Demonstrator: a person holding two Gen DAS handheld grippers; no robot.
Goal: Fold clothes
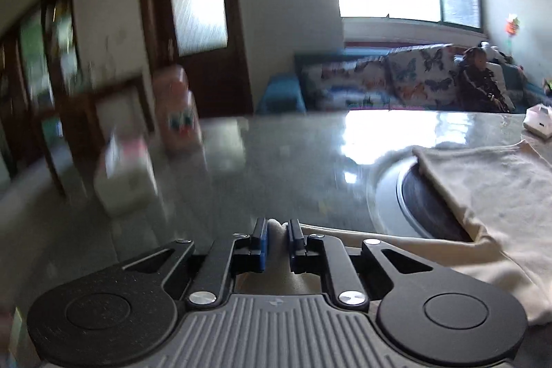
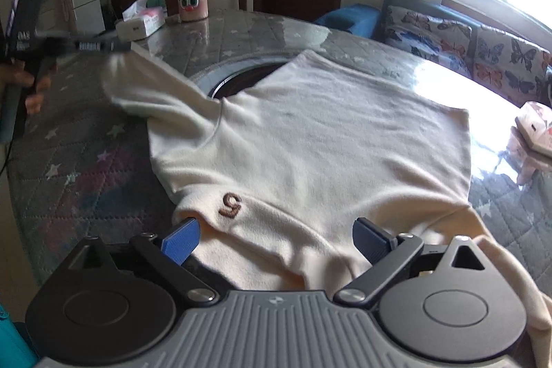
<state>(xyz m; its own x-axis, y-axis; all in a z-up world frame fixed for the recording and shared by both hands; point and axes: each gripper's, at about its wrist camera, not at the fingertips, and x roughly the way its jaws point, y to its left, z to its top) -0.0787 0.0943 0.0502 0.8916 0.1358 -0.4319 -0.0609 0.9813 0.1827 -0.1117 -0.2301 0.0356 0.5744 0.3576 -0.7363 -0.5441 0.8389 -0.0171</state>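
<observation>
The cream sweater (image 2: 310, 133) lies spread in the middle of the frame on the round worktop (image 2: 86, 168), with a brown "5" (image 2: 230, 205) low in the centre. The left hand-held gripper (image 1: 278, 226) is nearly closed and pinches a fold of the sleeve (image 2: 148, 85) at upper left. The right hand-held gripper (image 2: 276, 237) is wide open over the near edge, holding nothing.

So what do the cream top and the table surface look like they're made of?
Cream top: looks like soft fleece or brushed knit, matte and slightly fuzzy, with a brown embroidered 5. Table: seemingly a quilted star-print cloth under clear glass or plastic, since the window glare reflects sharply off it; which one I can't tell.
</observation>
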